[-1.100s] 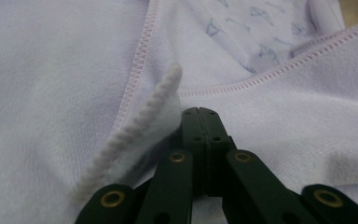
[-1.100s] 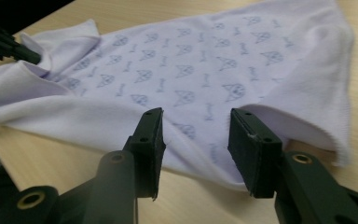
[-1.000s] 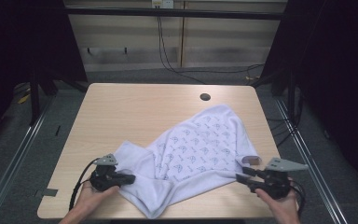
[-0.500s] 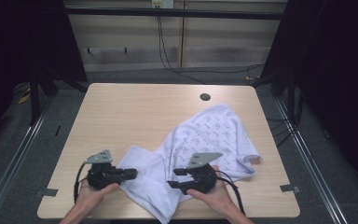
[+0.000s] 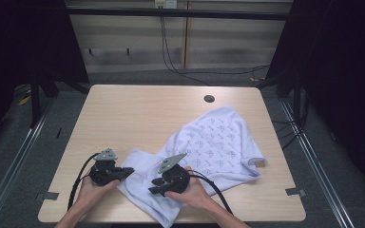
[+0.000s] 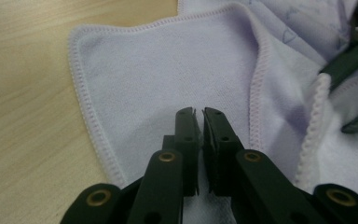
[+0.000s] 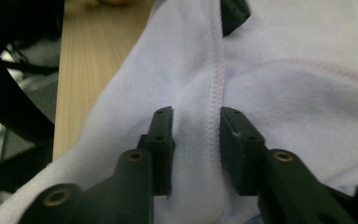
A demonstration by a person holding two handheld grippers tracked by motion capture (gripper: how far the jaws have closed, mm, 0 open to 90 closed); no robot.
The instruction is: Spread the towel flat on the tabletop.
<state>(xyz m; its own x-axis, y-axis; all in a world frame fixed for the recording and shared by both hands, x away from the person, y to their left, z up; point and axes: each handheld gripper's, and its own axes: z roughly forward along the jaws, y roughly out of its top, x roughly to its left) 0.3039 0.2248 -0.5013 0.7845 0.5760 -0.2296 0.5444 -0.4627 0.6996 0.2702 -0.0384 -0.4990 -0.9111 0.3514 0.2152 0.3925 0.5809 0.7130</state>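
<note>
A pale lavender towel (image 5: pixel 214 142) with a small printed pattern lies crumpled on the right half of the wooden table (image 5: pixel 138 114). My left gripper (image 5: pixel 129 170) is at the towel's near left edge. In the left gripper view the jaws (image 6: pixel 200 121) have just been closing and stand together but for a thin slit above flat cloth (image 6: pixel 168 70), with no cloth seen between them. My right gripper (image 5: pixel 153 190) is close beside it over the towel's near part. Its jaws (image 7: pixel 196 116) have just been closing and pinch a raised fold with a stitched hem (image 7: pixel 214 70).
A dark round hole (image 5: pixel 209 99) sits near the table's far edge. A small brown tag (image 5: pixel 259 163) shows at the towel's right corner. Both hands come in over the near edge. Cables trail from both grippers. The table's far left is bare wood.
My right hand has moved from the table's near right corner leftward onto the towel's near middle, close to the left gripper. The towel's right corner now lies loose. The left hand stayed near its place.
</note>
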